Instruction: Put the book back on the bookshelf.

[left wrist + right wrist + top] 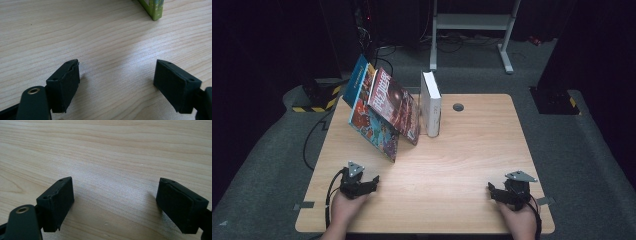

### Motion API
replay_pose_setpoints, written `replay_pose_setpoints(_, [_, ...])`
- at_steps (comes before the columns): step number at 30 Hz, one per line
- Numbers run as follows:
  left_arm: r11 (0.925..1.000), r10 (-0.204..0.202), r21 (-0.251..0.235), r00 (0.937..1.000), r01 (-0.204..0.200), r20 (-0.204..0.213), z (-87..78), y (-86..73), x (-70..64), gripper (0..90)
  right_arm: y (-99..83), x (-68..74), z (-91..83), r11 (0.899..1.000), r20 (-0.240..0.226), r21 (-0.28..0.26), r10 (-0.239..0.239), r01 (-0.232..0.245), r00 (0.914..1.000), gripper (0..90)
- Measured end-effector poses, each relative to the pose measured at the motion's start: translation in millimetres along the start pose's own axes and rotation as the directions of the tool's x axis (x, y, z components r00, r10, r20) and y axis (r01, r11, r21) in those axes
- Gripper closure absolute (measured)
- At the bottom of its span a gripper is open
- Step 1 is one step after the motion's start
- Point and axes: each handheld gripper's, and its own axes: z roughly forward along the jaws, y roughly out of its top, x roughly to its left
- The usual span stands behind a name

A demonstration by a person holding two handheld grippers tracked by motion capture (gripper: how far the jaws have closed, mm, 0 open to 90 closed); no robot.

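Three books stand at the back of the wooden table [462,160]. A white book [430,102] stands upright. Against it leans a red-covered book [393,104], and behind that a larger colourful book [372,125], with a blue one [354,80] at the far left. My left gripper [368,184] rests at the front left of the table, open and empty. My right gripper [495,192] rests at the front right, also open and empty. In the left gripper view my gripper [116,75] hovers over bare wood, with a green book corner [153,8] ahead. In the right gripper view my gripper [115,192] faces bare wood.
A round cable hole [458,107] sits near the table's back edge. Beyond the table stand a white metal frame [472,22] and a yellow-black striped base [317,97] on grey carpet. Wide bare wood lies between the grippers and the books.
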Motion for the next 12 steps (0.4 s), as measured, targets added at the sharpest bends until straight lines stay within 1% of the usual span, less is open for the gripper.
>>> replay_pose_setpoints(5, [1.0000,0.003,-0.001,1.0000,-0.003,0.000,0.1,0.1,-0.1,21.2,-0.1,-0.5,-0.2,1.000,-0.003,-0.006,-0.007,0.007,1.0000,16.7])
replay_pose_setpoints(7, [1.0000,0.003,-0.001,1.0000,-0.003,0.000,0.1,0.1,0.0,21.2,-0.2,-0.4,-0.4,1.000,-0.001,-0.006,-0.003,0.003,1.0000,17.4])
replay_pose_setpoints(12, [1.0000,0.005,0.000,1.0000,-0.005,0.004,0.0,0.0,0.1,20.8,0.0,-0.6,-0.1,1.000,0.003,-0.009,-0.004,0.004,1.0000,17.5])
